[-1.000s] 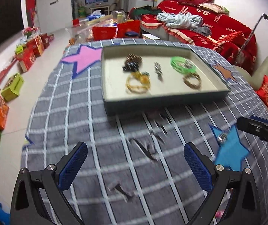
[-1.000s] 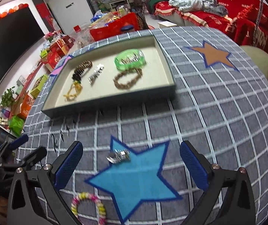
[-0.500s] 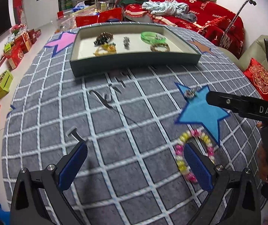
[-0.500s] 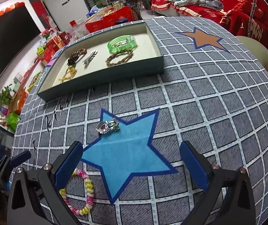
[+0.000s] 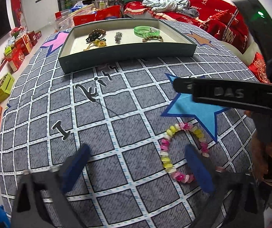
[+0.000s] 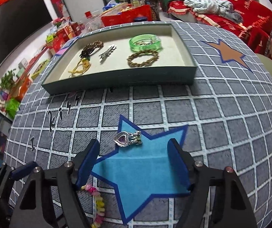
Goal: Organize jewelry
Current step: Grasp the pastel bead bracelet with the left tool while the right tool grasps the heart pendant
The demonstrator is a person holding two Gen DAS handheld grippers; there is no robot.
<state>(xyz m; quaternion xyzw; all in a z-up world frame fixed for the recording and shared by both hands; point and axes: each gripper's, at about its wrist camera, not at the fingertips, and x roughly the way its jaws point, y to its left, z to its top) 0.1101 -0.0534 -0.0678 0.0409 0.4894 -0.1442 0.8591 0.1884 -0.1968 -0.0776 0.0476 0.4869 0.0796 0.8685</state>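
A pink and yellow bead bracelet [image 5: 165,157] lies on the grey checked cloth by the blue star [image 5: 196,112]. My left gripper [image 5: 137,168] hangs open over it. Its right finger covers the middle of the loop, and the loop's left side lies between the fingers. A silver heart pendant [image 6: 127,141] rests on the blue star's [image 6: 141,171] upper left point. My right gripper [image 6: 134,163] is low just behind the pendant. Its jaws are closing, with only star cloth between the pads and the pendant just ahead of the tips, untouched. The right gripper's black body [image 5: 227,93] crosses the left wrist view.
A shallow grey-green tray [image 6: 120,79] stands farther back, holding a green bangle [image 6: 145,42], a braided bracelet [image 6: 142,58], a silver clip [image 6: 107,53], a dark bracelet [image 6: 91,47] and a yellow cord [image 6: 80,67]. An orange star [image 6: 229,54] lies right. Red sofa and boxes surround the table.
My left gripper has drawn back from the tray and now sits over the bead bracelet. My right gripper has sunk toward the heart pendant and its jaws have narrowed.
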